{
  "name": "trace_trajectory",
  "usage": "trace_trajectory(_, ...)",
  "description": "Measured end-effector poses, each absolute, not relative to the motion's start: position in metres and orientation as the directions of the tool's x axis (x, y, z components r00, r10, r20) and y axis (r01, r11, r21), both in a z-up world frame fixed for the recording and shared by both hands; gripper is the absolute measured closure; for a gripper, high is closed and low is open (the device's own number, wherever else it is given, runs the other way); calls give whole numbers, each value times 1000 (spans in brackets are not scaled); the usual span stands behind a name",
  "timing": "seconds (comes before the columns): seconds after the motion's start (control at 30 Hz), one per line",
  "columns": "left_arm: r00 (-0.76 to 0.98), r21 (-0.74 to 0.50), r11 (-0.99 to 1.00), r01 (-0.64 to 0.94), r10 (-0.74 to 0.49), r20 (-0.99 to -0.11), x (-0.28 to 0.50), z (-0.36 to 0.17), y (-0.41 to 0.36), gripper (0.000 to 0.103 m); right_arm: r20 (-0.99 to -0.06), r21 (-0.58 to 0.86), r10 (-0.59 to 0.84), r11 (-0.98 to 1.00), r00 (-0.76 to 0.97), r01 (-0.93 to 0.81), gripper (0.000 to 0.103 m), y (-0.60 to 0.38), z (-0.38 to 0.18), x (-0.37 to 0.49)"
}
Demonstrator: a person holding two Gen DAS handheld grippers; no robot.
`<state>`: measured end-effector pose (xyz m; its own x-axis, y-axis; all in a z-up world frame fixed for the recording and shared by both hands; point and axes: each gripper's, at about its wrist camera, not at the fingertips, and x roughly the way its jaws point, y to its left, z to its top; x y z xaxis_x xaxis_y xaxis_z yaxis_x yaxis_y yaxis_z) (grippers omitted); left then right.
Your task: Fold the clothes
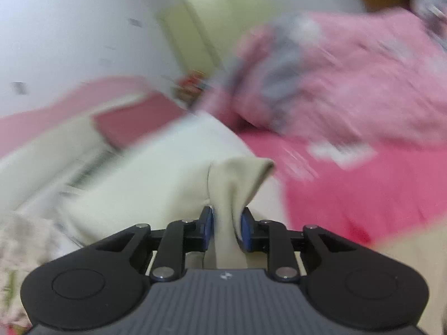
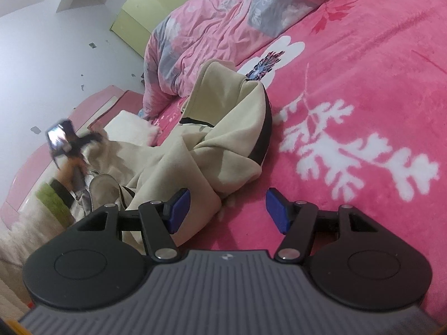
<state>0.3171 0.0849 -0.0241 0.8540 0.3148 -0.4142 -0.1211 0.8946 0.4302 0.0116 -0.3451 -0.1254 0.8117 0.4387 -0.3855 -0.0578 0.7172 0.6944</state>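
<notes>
Blue pads (image 1: 207,224) of the left gripper (image 1: 225,224) pinch a fold of beige cloth (image 1: 237,184), which rises between them in a soft peak. That view is heavily blurred; behind the fold spread a pale cloth, the bright pink blanket (image 1: 363,195) and a heaped pink quilt (image 1: 349,78).

Only the right wrist view is sharp. It shows the right gripper (image 2: 227,209) with its fingers wide apart, holding nothing, low over the blanket (image 2: 363,97). The beige garment (image 2: 223,145) lies crumpled on the bed just ahead, one part touching the left-hand pad (image 2: 178,209); it has dark trim along one edge. Far left, a blurred dark device (image 2: 69,139), probably the other gripper, sits at the garment's far end.

White flower and branch patterns mark the blanket. The pink and grey quilt (image 2: 223,28) lies bunched beyond. Past the bed are a pink headboard (image 2: 97,103), a white wall and pale green cabinet doors (image 2: 145,8).

No writing is readable.
</notes>
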Motion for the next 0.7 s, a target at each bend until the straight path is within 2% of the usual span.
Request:
trace_trajectory(0.07,840,446,893,-51,280,-465,305,-50,69,63,-383,693,440,718,812,-62,43,-345,-126,11)
trace_trajectory(0.13,824,392,919,-41,253,-507,294,-48,70,56,-380,694,441,717,813,-65,43,-345,-126,11)
trace_trajectory(0.17,815,364,931,-36,239,-527,288,-47,70,46,-379,695,442,716,813,-65,43,-345,-126,10)
trace_trajectory(0.23,798,308,951,-29,207,-566,276,-45,70,44,-385,700,446,712,808,-60,42,-346,-124,10)
trace_trajectory(0.37,760,190,982,-20,138,-635,253,-41,70,22,-423,675,432,736,797,-41,38,-349,-110,5)
trace_trajectory(0.43,744,130,991,-20,101,-660,239,-37,71,18,-415,647,409,760,812,-52,35,-351,-94,-1)
trace_trajectory(0.57,783,19,999,-43,46,-620,198,-13,77,11,-343,613,409,779,846,-128,33,-351,-56,-7)
trace_trajectory(0.7,793,-115,993,-20,-54,-607,156,-17,74,11,-297,566,472,787,830,-245,31,-322,-19,17)
